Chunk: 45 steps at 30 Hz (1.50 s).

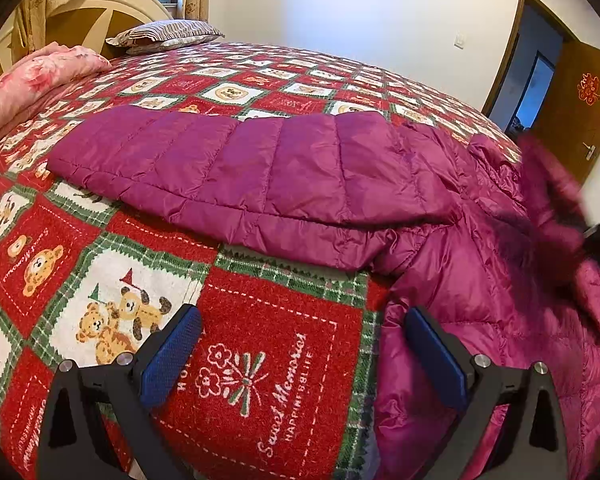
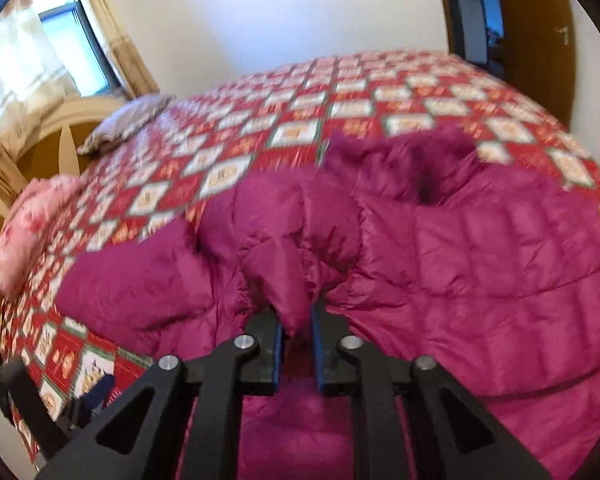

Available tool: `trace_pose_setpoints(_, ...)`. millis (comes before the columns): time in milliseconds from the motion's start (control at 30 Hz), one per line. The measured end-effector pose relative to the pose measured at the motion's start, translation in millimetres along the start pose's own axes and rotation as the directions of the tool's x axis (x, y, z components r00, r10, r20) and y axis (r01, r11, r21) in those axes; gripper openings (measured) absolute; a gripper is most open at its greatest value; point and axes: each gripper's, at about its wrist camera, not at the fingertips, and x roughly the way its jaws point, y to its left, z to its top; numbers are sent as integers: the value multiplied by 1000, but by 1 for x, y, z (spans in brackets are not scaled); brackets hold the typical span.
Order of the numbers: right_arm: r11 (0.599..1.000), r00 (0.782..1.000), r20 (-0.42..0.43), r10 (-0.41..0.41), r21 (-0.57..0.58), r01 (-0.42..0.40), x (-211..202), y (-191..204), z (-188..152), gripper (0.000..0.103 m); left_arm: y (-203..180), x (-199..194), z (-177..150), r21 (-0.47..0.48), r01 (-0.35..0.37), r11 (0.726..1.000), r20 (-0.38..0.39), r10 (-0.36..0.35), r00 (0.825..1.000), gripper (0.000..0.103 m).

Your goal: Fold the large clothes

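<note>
A magenta quilted down jacket (image 1: pixel 284 176) lies on the bed, one sleeve stretched to the left, its body bunched at the right. My left gripper (image 1: pixel 300 344) is open and empty, low over the bedspread, its right finger beside the jacket's edge. In the right wrist view the jacket (image 2: pixel 480 264) fills the middle and right. My right gripper (image 2: pixel 296 332) is shut on a fold of the jacket fabric and lifts it slightly; the view is motion-blurred.
The bed has a red, green and white bear-patterned bedspread (image 1: pixel 260 380). A pink folded quilt (image 1: pixel 32 76) and a striped pillow (image 1: pixel 164 36) lie by the headboard. A wooden door (image 1: pixel 576 112) stands open at the right, a curtained window (image 2: pixel 52 40) behind the headboard.
</note>
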Motion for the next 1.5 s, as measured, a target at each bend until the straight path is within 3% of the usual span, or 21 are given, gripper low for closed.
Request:
trace_pose_setpoints(33,1000,1000,-21,-19,1,19,10,1,-4,31,0,0,0,-1,2,1000,2,-2,1000,102)
trace_pose_setpoints(67,1000,999,-34,-28,-3,28,12,0,-5,55,1,-1,-1,-1,3,1000,4,-3,1000,102)
trace_pose_setpoints(133,999,998,-53,-39,-14,38,15,0,-8,83,2,-1,-1,-2,6,1000,7,-6,1000,102)
trace_pose_setpoints(233,1000,1000,-19,-2,-28,2,-3,3,-5,83,2,-1,-1,-3,9,1000,11,-9,1000,102)
trace_pose_setpoints(300,999,999,17,30,-35,-29,-21,-1,1,70,2,-1,-1,-2,9,1000,11,-9,1000,102)
trace_pose_setpoints(333,998,998,57,40,-41,-37,-35,-6,5,55,3,-1,-2,-2,9,1000,11,-9,1000,102)
trace_pose_setpoints(367,999,995,98,27,-41,-23,-50,-15,10,50,2,-1,-2,-3,9,1000,11,-9,1000,102)
trace_pose_setpoints(467,999,982,185,-47,32,41,-82,-62,20,50,2,-1,-2,-4,10,1000,12,-10,1000,102)
trace_pose_setpoints(533,985,966,210,-151,120,128,-95,-108,26,50,2,-1,-1,-3,10,1000,12,-10,1000,102)
trace_pose_setpoints(700,915,921,152,-359,253,315,-88,-188,23,50,2,-1,-1,-1,6,1000,10,-6,1000,102)
trace_pose_setpoints(800,895,933,40,-358,300,330,-62,-207,16,50,2,-1,-1,3,-1,1000,7,1,1000,102)
trace_pose_setpoints(933,923,961,-20,-275,273,270,-25,-185,0,54,0,0,-1,10,-11,1000,3,11,1000,102)
trace_pose_setpoints(967,931,961,-21,-276,242,273,-19,-176,-1,64,-1,1,-1,12,-15,1000,2,15,1000,102)
trace_pose_setpoints(1033,937,947,-11,-321,140,319,-7,-153,-4,74,-4,1,0,22,-30,999,-2,30,1000,102)
trace_pose_setpoints(1133,923,925,12,-380,65,379,-1,-142,-11,75,-8,2,1,38,-55,998,-16,55,998,102)
trace_pose_setpoints(1233,928,930,13,-368,70,366,-2,-149,-12,78,-18,-10,11,65,-91,994,-11,92,996,102)
trace_pose_setpoints(1367,923,924,23,-381,62,379,-3,-147,-15,78,-54,-43,36,90,-22,996,93,14,996,102)
trace_pose_setpoints(1500,921,921,32,-388,60,386,-2,-145,-15,78,-110,-42,64,135,26,991,110,-41,993,102)
